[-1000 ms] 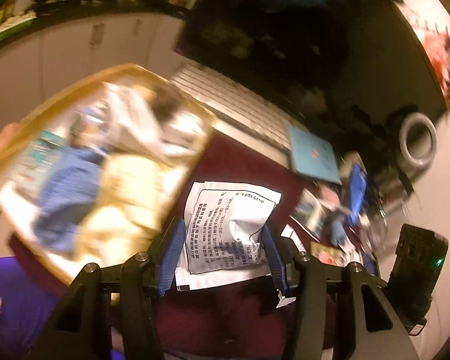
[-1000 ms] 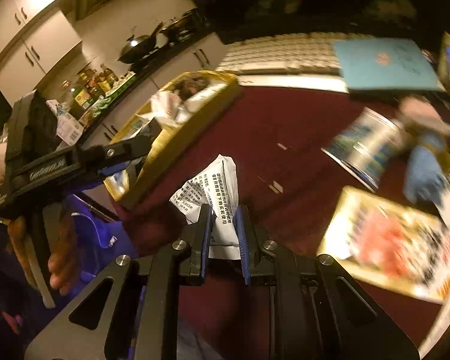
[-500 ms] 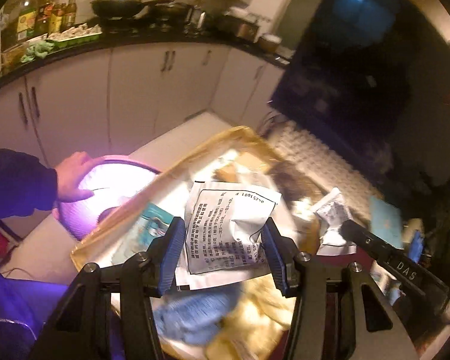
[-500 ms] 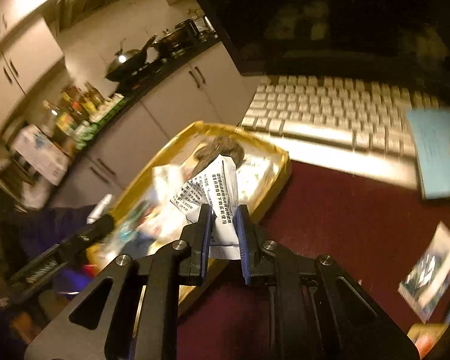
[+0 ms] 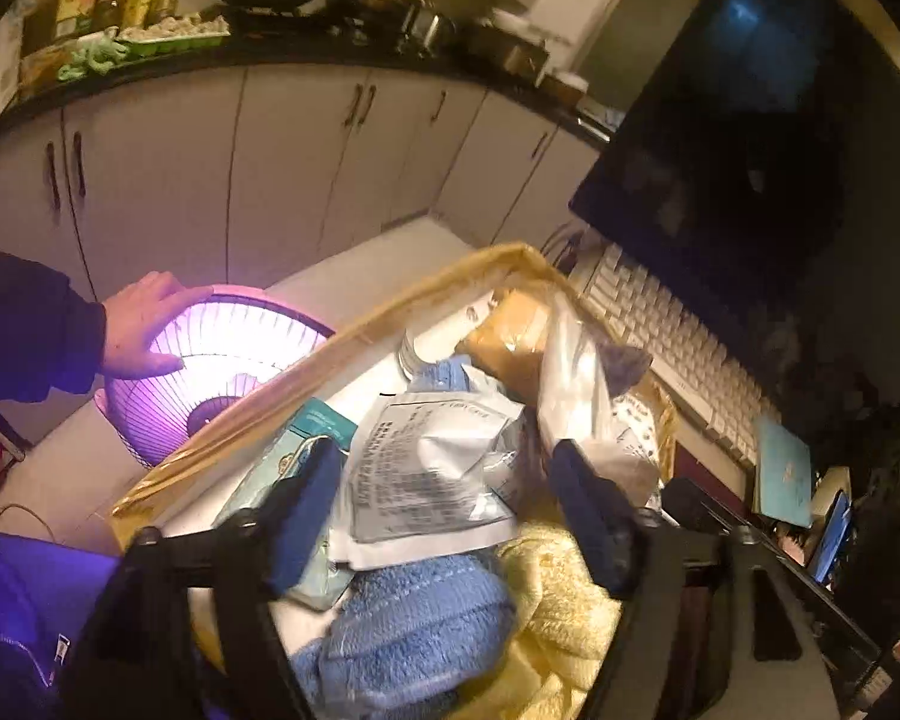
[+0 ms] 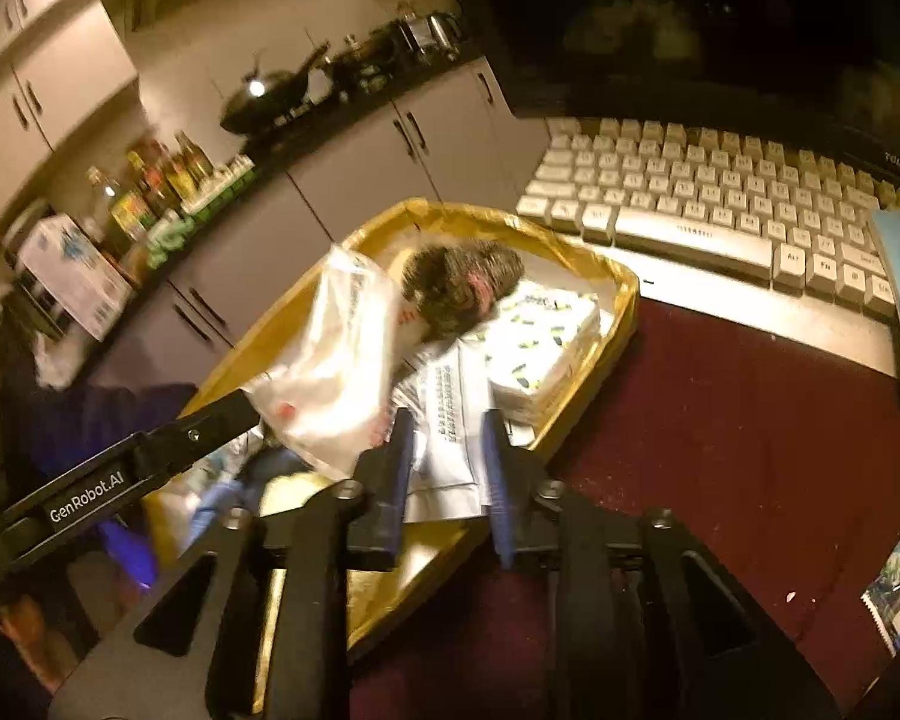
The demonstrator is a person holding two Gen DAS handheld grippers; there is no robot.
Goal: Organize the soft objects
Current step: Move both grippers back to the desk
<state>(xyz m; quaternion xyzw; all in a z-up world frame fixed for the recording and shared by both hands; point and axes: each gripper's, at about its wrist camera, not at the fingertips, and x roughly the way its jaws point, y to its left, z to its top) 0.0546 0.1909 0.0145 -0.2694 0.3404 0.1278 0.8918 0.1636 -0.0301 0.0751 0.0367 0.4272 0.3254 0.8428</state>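
A dim kitchen with pale cabinets and a dark counter of bottles and a wok lies behind a dark red tabletop (image 6: 720, 420), which carries a black monitor, a pale keyboard (image 6: 690, 204) and, at its left edge, a wide yellow tray (image 5: 354, 336) heaped with soft things. Beyond the tray's far left rim a person's hand (image 5: 141, 330) rests on a glowing purple fan grille (image 5: 210, 360).

In the tray, a blue towel (image 5: 408, 624) and a yellow cloth (image 5: 570, 612) fill the near end; a clear plastic bag (image 6: 330, 360), a dark fuzzy item (image 6: 459, 285) and a patterned white pack (image 6: 540, 336) sit farther in. The printed white pouch (image 5: 432, 468), the item being filed, lies on top of the pile near the middle.

The left tool (image 5: 444, 516) has its jaws opening, the pouch between them with clear gaps at both pads. The right tool (image 6: 447, 474) is also opening over the pouch's near edge, and its pads look parted from it too.

The step appears to be the release of the pouch into the tray. To do it well, both tools should open fully before pulling away, then lift up and back so no pad drags the light pouch out. It sits tilted on soft, uneven cloth, so it may slide; a check that it settles inside the rim would be wise.
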